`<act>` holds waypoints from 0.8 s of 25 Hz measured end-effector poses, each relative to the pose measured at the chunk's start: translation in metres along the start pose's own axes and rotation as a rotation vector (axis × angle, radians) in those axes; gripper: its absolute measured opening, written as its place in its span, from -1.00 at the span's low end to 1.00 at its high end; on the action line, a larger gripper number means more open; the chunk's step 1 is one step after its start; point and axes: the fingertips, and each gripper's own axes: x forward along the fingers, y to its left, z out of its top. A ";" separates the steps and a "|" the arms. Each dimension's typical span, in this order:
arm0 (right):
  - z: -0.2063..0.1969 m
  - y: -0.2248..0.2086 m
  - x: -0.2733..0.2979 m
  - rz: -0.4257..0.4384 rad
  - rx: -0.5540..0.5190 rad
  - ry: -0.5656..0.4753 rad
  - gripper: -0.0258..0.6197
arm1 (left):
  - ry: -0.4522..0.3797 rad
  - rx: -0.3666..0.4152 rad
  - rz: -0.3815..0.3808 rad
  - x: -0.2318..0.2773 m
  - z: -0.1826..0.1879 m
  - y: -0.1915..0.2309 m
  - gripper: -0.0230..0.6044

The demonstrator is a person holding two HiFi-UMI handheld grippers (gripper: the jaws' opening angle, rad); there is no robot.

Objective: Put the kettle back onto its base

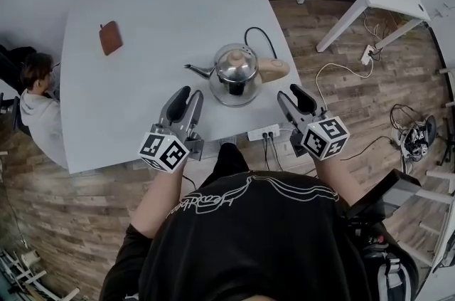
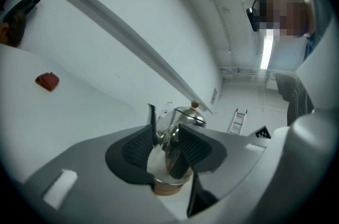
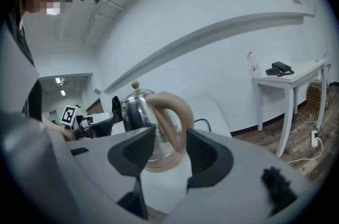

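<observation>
The kettle appears seated on its base near the table's front edge. The left gripper gapes empty short of the spout, and the right gripper gapes empty short of the handle. Each should draw straight back without brushing either.

- My left gripper and right gripper each have a grey shell that narrows into two dark fingers.
- My pads are black, rounded, and ribbed with a fine grid.
- Each gripper carries a white cube printed with black square markers.
- I wear a black T-shirt with a white line drawing and script across the front.
- Its black sleeve stops short of my forearm.
</observation>
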 end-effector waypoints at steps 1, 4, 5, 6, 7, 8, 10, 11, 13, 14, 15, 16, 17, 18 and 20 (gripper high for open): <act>0.003 0.010 -0.006 0.024 -0.005 -0.001 -0.34 | 0.016 0.031 -0.009 -0.004 0.000 -0.011 -0.49; 0.011 0.042 -0.024 0.086 -0.026 0.015 -0.35 | 0.098 0.127 -0.029 -0.015 -0.003 -0.047 -0.78; 0.013 0.052 -0.031 0.098 -0.026 0.026 -0.36 | 0.128 0.151 -0.034 -0.020 -0.004 -0.059 -0.91; 0.014 0.062 -0.038 0.117 -0.023 0.031 -0.47 | 0.152 0.164 -0.043 -0.026 -0.003 -0.071 -0.91; 0.017 0.073 -0.046 0.143 -0.027 0.031 -0.71 | 0.169 0.167 -0.055 -0.031 -0.002 -0.083 -0.91; 0.020 0.085 -0.053 0.173 -0.041 0.032 -0.84 | 0.183 0.161 -0.069 -0.036 0.000 -0.095 -0.91; 0.024 0.108 -0.068 0.241 -0.069 0.046 -0.90 | 0.215 0.147 -0.083 -0.045 0.001 -0.116 -0.91; 0.027 0.119 -0.076 0.281 -0.069 0.050 -0.90 | 0.231 0.152 -0.088 -0.048 0.001 -0.128 -0.91; 0.035 0.139 -0.091 0.360 -0.042 0.045 -0.90 | 0.255 0.190 -0.124 -0.053 -0.001 -0.155 -0.91; 0.039 0.147 -0.098 0.393 -0.029 0.044 -0.90 | 0.268 0.209 -0.148 -0.055 -0.003 -0.169 -0.91; 0.041 0.153 -0.104 0.418 -0.024 0.051 -0.90 | 0.281 0.219 -0.171 -0.057 -0.005 -0.180 -0.91; 0.042 0.158 -0.109 0.434 -0.026 0.065 -0.90 | 0.294 0.213 -0.193 -0.059 -0.007 -0.190 -0.91; 0.041 0.162 -0.114 0.443 -0.036 0.083 -0.90 | 0.304 0.193 -0.216 -0.062 -0.008 -0.199 -0.91; 0.039 0.164 -0.118 0.445 -0.048 0.099 -0.90 | 0.311 0.166 -0.238 -0.064 -0.009 -0.207 -0.91; 0.036 0.166 -0.123 0.441 -0.060 0.113 -0.90 | 0.320 0.142 -0.269 -0.067 -0.009 -0.219 -0.91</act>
